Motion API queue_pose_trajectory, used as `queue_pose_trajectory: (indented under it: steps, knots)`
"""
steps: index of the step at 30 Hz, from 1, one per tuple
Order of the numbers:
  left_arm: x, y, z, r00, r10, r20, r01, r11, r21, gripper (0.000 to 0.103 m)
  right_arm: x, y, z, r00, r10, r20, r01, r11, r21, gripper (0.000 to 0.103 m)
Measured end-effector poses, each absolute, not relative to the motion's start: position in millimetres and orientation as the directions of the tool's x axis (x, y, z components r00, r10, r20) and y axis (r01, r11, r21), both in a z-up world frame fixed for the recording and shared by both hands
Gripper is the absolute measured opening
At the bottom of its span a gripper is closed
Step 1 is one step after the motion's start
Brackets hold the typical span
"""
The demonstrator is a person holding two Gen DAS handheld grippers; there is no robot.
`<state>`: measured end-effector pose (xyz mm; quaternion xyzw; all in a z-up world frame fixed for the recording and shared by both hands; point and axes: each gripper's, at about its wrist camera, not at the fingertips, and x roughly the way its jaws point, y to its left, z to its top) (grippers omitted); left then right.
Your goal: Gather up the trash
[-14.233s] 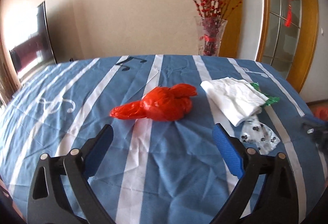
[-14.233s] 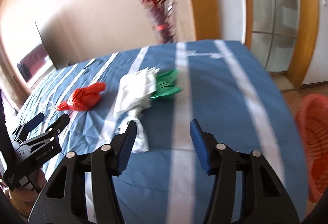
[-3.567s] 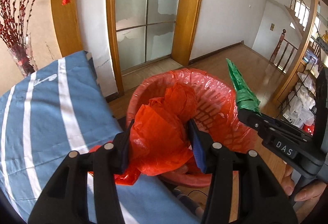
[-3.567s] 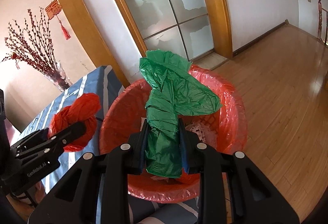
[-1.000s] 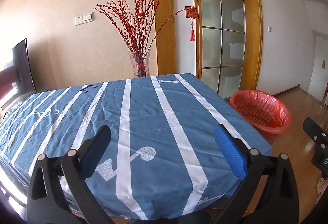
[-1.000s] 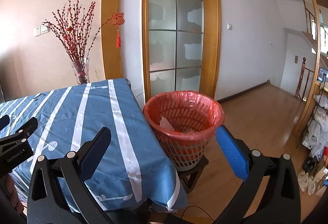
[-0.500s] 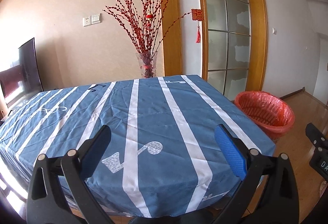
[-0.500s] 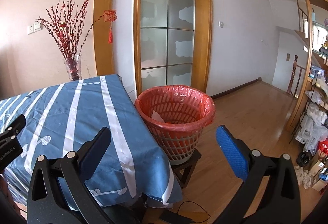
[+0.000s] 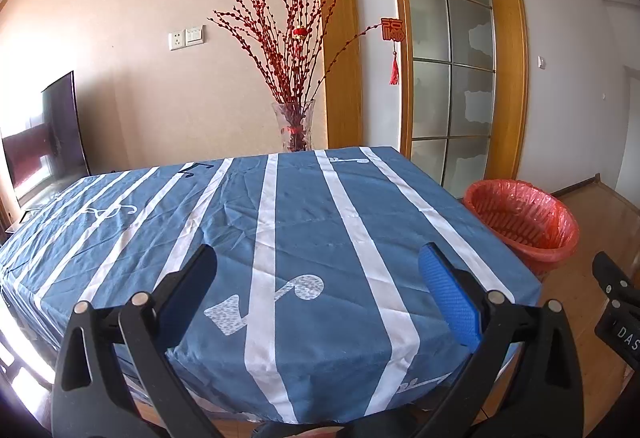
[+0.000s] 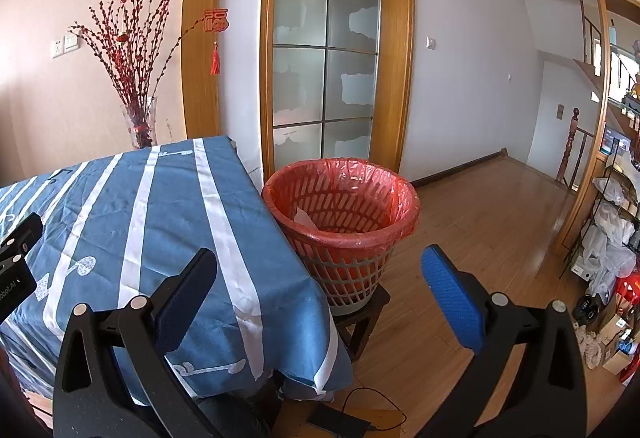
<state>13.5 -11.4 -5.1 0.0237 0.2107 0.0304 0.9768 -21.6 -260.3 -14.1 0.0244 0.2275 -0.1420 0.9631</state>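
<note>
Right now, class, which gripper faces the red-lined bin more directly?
The right gripper: the bin sits between its open fingers; the left gripper faces the tablecloth.

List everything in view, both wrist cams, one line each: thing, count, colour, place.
tablecloth: 1, blue with white stripes, over the table
trash basket: 1, pale mesh with red liner, on a stool beside the table's corner
white scrap: 1, white, inside the basket
stool: 1, dark wood, under the basket
vase: 1, clear glass, behind the table's far edge
red branches: 1 bunch, red, in the vase
hanging charm: 1, red, on a branch tip
glass door: 1, frosted panes in wood frame, behind the basket
TV: 1, black, far left
wall switches: 2 plates, white, on the wall
shelf rack: 1, with bags, far right
left gripper: 1, black, blue fingers, open, empty
right gripper: 1, black, blue fingers, open, empty
</note>
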Motion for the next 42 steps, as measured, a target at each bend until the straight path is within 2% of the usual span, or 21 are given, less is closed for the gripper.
queue_pose_trajectory:
  steps: [42]
  knots:
    - [14.1,-10.8,0.1,0.913,0.067,-0.403,-0.05,0.997,0.052,0.099,-19.8,-258.6,-13.6,0.855,-0.26,-0.449,0.286,0.958,-0.011,0.101]
